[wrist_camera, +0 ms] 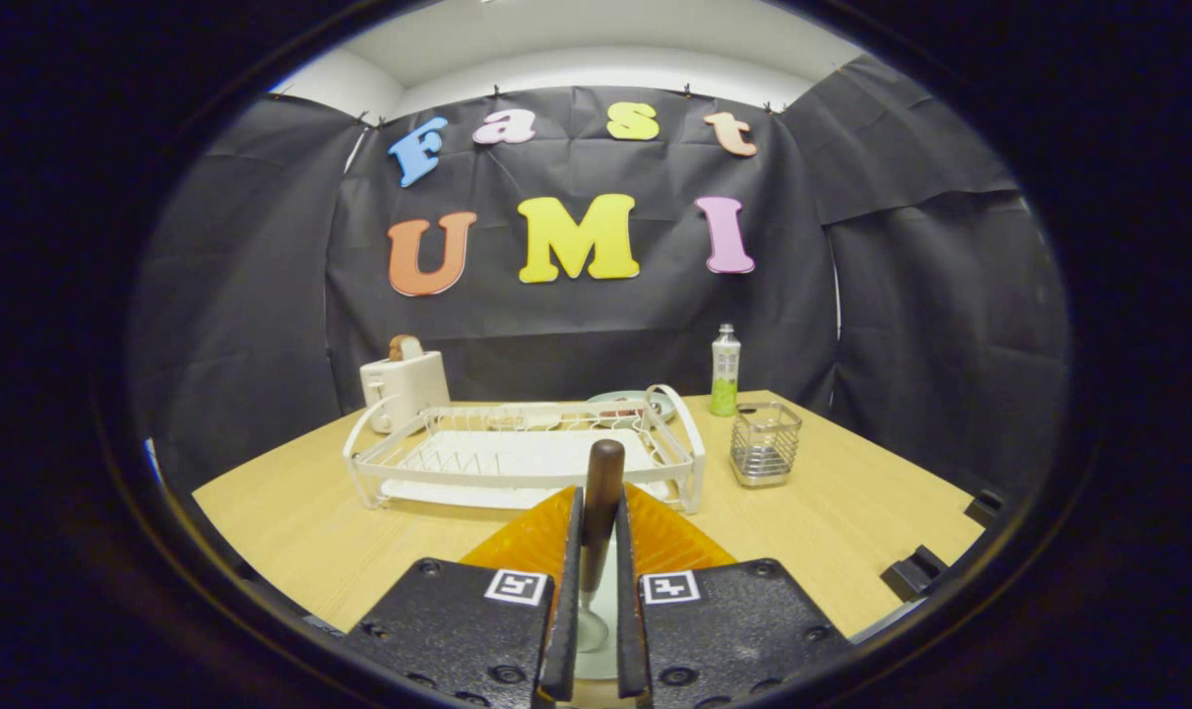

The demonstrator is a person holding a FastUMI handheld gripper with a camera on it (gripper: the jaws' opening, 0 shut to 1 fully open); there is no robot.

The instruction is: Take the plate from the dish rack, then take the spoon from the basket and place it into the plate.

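Spoon, dark handle up, stands clamped between both fingers of the gripper above an orange plate near the bench's front edge, dish rack and basket beyond.

Hand-held two-finger gripper at the bottom centre of the frame, pointing forward and slightly down. Jaws drawn close together, nearly parallel, clamped from both sides on the slim spoon with a dark brown wooden handle. Handle standing upright between the jaws, its rounded end poking above their tips, its metal bowl hanging low between them. Square printed markers on both finger bases.
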